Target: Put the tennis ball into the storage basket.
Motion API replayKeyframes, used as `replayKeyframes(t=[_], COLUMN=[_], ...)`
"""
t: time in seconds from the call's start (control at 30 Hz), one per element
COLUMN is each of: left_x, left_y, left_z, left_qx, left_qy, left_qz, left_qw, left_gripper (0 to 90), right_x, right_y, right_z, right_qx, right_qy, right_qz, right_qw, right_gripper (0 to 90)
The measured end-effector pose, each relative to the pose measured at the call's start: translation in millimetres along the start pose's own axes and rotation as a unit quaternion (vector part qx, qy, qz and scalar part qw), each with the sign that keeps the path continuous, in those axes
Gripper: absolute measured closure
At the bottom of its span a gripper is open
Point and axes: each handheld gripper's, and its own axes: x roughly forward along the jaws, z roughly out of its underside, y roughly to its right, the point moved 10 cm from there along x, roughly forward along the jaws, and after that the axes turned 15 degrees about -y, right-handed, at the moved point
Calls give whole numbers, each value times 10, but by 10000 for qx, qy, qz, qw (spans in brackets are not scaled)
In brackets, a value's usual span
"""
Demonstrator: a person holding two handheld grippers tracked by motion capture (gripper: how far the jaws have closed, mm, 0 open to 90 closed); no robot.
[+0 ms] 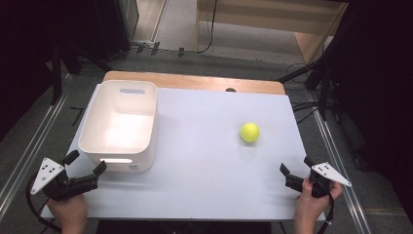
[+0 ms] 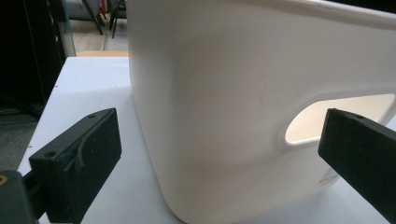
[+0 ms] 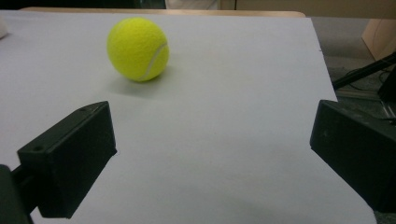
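1. The tennis ball sits loose on the white worktop, well to the right of the white bin and apart from it.
2. My right gripper is near the ball on my side of it, jaws spread wide, nothing between them.
3. My left gripper is just beside the bin's near wall by the handle cutout, jaws also released.
4. Handling guess: the ball's light, fuzzy and a bit squishy, so it grips fine but will roll if nudged. I'd pinch it across the middle.
5. Labels: there's a small printed mark low on the bin, too tiny to read. No logo visible on the ball, just the seam.
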Motion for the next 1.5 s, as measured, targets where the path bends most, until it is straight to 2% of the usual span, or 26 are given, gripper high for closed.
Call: replayKeyframes(t=[0.13,0.33,0.47,0.77,0.9,1.0,1.17,1.5], left_x=[19,7,10,12,10,9,12,12], left_y=[26,20,24,28,33,31,30,33], left_z=[5,4,4,7,8,8,9,10], left_qx=[102,76,78,108,96,96,117,111], left_qy=[-45,-11,-16,-23,-19,-17,-29,-43], left_qz=[-30,-15,-30,-17,-1,4,-9,-3], left_qw=[9999,10000,10000,9999,10000,10000,9999,9999], left_gripper=[0,0,0,0,0,0,0,0], right_x=[-9,-6,7,56,84,112,180,354], right_y=[-81,-231,-310,-378,-415,-438,-483,-566], right_z=[-41,-119,-167,-332,-411,-457,-527,-613], right_qx=[-200,-408,-580,-587,-718,-724,-831,-897], right_qy=[-43,-239,-383,-526,-585,-658,-834,-1098], right_qz=[-6,-229,-242,-351,-341,-338,-362,-475], right_qw=[9998,9986,9973,9963,9951,9946,9924,9888], right_gripper=[0,0,0,0,0,0,0,0])
